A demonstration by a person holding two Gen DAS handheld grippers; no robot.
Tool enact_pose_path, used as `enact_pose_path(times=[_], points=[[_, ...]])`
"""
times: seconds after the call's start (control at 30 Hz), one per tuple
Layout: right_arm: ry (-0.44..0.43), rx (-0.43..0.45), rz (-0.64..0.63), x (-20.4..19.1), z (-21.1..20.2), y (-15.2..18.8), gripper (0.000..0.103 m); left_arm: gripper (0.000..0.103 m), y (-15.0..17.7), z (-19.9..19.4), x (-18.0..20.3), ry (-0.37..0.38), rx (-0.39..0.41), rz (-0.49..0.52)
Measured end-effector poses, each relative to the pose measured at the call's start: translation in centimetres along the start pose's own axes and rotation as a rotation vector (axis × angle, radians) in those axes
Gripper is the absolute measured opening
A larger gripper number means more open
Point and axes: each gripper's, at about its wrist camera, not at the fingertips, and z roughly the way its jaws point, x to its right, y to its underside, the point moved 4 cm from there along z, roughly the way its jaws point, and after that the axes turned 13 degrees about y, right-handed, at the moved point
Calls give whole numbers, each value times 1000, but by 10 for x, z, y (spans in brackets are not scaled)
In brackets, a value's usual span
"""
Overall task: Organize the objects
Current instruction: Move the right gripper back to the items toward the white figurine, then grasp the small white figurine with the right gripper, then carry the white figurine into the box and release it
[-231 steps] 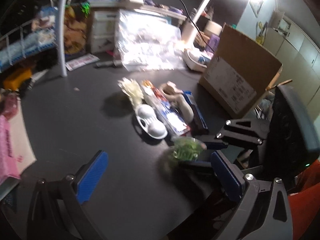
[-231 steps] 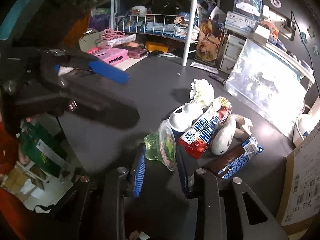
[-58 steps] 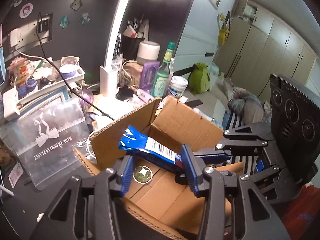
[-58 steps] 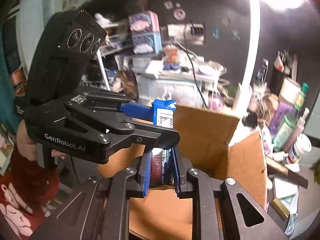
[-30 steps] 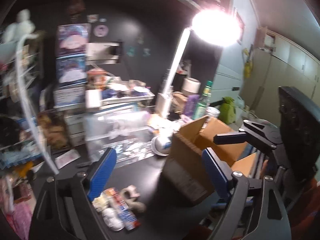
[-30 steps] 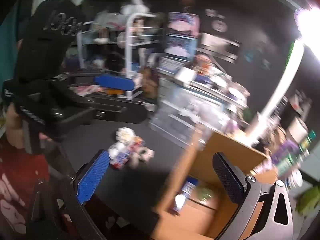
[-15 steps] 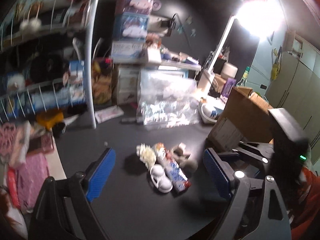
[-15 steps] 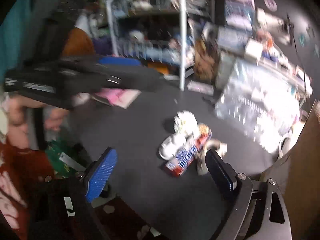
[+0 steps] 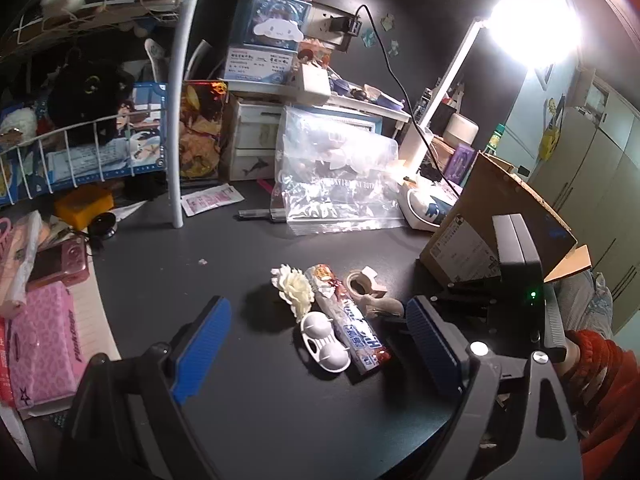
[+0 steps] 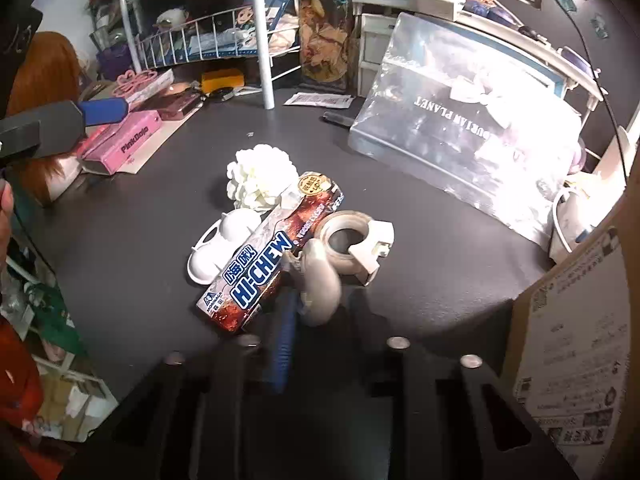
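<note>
A small cluster lies on the black desk: a white fabric flower [image 10: 258, 176], a white two-cup plastic piece [image 10: 222, 246], a Hi-Chew candy pack [image 10: 268, 258], a tape dispenser [image 10: 354, 244] and a beige curved object [image 10: 320, 280]. My right gripper [image 10: 316, 308] is shut on the beige curved object at the near end of the cluster. My left gripper [image 9: 316, 334] is open and empty, held above the cluster; the Hi-Chew pack [image 9: 348, 318], flower [image 9: 294, 292] and white piece [image 9: 322, 342] show between its pads. A cardboard box [image 9: 496, 220] stands at the right.
A clear plastic bag [image 10: 460, 132] leans at the back. A white wire rack pole [image 9: 180, 120] stands back left. Pink boxes [image 10: 124, 140] and a pink camera [image 9: 60, 266] lie at the left edge. A lamp [image 9: 532, 32] glares at upper right.
Both grippers came down from over the box to the cluster. The right gripper, open half a second ago, has closed on the beige curved object. The left stays open.
</note>
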Motion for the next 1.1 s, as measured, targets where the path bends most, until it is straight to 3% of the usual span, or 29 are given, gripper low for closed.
enact_pose_path(times=[0.13, 0.3, 0.33, 0.4, 0.6, 0.77, 1.1], points=[[6, 27, -11, -3, -12, -1, 13, 88, 1, 6, 8, 50, -22, 7], [-52, 89, -17, -13, -47, -9, 13, 86, -3, 12, 29, 149, -33, 19], [-66, 109, -24, -16, -58, -11, 13, 83, -5, 12, 36, 168, -33, 32], [-82, 151, -43, -22, -79, -17, 13, 62, -10, 11, 48, 200, -34, 55], [-58, 276, -94, -23, -128, -30, 13, 53, -31, 3, 82, 263, -3, 107], [-16, 353, -106, -4, -157, -35, 13, 41, -53, 6, 111, 273, 8, 162], [101, 383, -57, 72, -185, -25, 13, 41, -97, 58, 177, 318, -51, 264]])
